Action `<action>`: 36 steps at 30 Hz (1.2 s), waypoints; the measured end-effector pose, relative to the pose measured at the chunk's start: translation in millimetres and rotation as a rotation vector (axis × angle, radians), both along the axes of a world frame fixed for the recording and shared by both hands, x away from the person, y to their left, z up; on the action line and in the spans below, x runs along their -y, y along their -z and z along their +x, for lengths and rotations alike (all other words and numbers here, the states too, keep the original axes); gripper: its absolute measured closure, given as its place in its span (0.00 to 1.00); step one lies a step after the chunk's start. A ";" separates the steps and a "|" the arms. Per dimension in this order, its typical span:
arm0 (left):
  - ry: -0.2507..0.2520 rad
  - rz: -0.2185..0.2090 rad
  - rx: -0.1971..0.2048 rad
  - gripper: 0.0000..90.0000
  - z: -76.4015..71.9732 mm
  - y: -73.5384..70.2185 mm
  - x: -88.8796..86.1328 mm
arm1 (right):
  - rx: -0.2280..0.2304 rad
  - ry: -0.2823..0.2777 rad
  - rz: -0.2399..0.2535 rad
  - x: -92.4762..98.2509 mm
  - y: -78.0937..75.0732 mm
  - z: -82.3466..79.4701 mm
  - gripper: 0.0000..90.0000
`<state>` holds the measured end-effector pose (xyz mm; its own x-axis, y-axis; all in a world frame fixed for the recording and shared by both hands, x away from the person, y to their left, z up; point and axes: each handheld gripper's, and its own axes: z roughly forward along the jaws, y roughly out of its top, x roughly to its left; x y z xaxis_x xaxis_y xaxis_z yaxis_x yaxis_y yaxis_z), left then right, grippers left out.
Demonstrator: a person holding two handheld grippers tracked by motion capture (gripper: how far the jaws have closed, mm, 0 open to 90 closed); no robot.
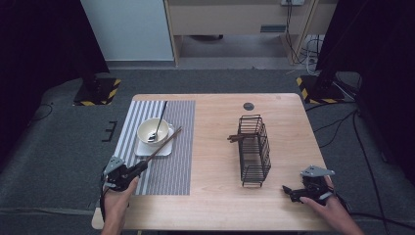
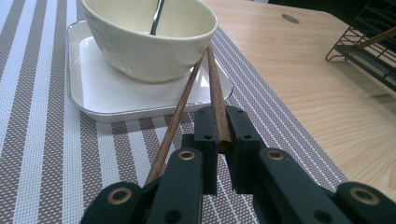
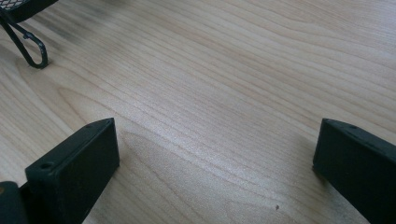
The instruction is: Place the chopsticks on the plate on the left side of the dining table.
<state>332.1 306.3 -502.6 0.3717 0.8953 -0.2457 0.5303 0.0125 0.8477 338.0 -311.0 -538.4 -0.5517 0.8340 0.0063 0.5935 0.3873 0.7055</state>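
My left gripper lies low over the striped placemat, shut on a brown chopstick. A second chopstick slants beside it and passes under the left jaw. Both tips reach the right side of a cream bowl, which stands on a white square plate with a spoon in it. My right gripper rests open on the bare wood at the front right, with nothing between its jaws.
A black wire rack stands right of the table's middle, with brown sticks poking out of its left side. A round grommet sits near the far edge. Bare wood lies between mat and rack.
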 end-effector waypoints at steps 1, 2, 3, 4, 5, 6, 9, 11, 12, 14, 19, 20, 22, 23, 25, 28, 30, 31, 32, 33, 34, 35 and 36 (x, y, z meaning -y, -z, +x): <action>0.002 0.001 -0.003 0.93 0.3 0.4 -0.1 | 0.000 0.000 0.000 0.0 0.0 0.0 0.00; 0.004 0.002 -0.005 0.93 0.5 0.8 -0.2 | 0.000 0.000 0.000 0.0 0.0 0.0 0.00; 0.005 0.002 -0.009 0.93 0.8 1.3 -0.3 | 0.000 0.000 0.000 0.0 0.0 0.0 0.00; 0.006 0.003 -0.012 0.93 0.9 1.8 -0.3 | 0.000 0.000 0.000 0.0 0.0 0.0 0.00; 0.008 0.005 -0.017 0.93 1.2 2.5 -0.3 | 0.000 0.000 0.000 0.0 0.0 0.0 0.00; 0.011 0.007 -0.023 0.93 1.5 3.2 -0.3 | 0.000 0.000 0.000 0.0 0.0 0.0 0.00; 0.016 0.009 -0.035 0.93 2.6 4.9 -0.5 | 0.000 0.000 0.000 0.0 0.0 0.0 0.00; 0.018 0.007 -0.043 0.92 3.2 5.9 -0.5 | 0.000 0.000 0.000 0.0 0.0 0.0 0.00; 0.018 0.005 -0.047 0.92 3.3 6.3 -0.7 | 0.000 0.000 0.000 0.0 0.0 0.0 0.00; 0.018 0.001 -0.055 0.92 3.5 7.5 -0.9 | 0.000 0.000 0.000 0.0 0.0 0.0 0.00; 0.029 0.005 -0.089 0.92 5.3 11.8 -1.4 | 0.000 0.000 0.000 0.0 0.0 0.0 0.00; 0.032 0.010 -0.094 0.92 5.5 12.5 -1.2 | 0.000 0.000 0.000 0.0 0.0 0.0 0.00; 0.037 0.017 -0.107 0.92 5.9 13.7 -0.4 | 0.000 0.000 0.000 0.0 0.0 0.0 0.00; 0.039 0.017 -0.112 0.92 6.1 14.2 -0.1 | 0.000 0.000 0.000 0.0 0.0 0.0 0.00; 0.043 0.020 -0.125 0.92 6.4 15.3 0.2 | 0.000 0.000 0.000 0.0 0.0 0.0 0.00; 0.050 0.027 -0.140 0.92 7.2 17.2 0.0 | 0.000 0.000 0.000 0.0 0.0 0.0 0.00; 0.053 0.031 -0.152 0.92 7.6 18.3 0.1 | 0.000 0.000 0.000 0.0 0.0 0.0 0.00; 0.056 0.033 -0.156 0.92 7.8 18.8 0.1 | 0.000 0.000 0.000 0.0 0.0 0.0 0.00; 0.057 0.034 -0.159 0.92 7.9 19.0 0.3 | 0.000 0.000 0.000 0.0 0.0 0.0 0.00; 0.059 0.035 -0.162 0.92 8.1 19.3 0.4 | 0.000 0.000 0.000 0.0 0.0 0.0 0.00; 0.061 0.035 -0.165 0.92 8.2 19.7 0.7 | 0.000 0.000 0.000 0.0 0.0 0.0 0.00; 0.063 0.037 -0.171 0.92 8.5 20.3 1.3 | 0.000 0.000 0.000 0.0 0.0 0.0 0.00; 0.066 0.043 -0.178 0.92 8.8 21.1 1.8 | 0.000 0.000 0.000 0.0 0.0 0.0 0.00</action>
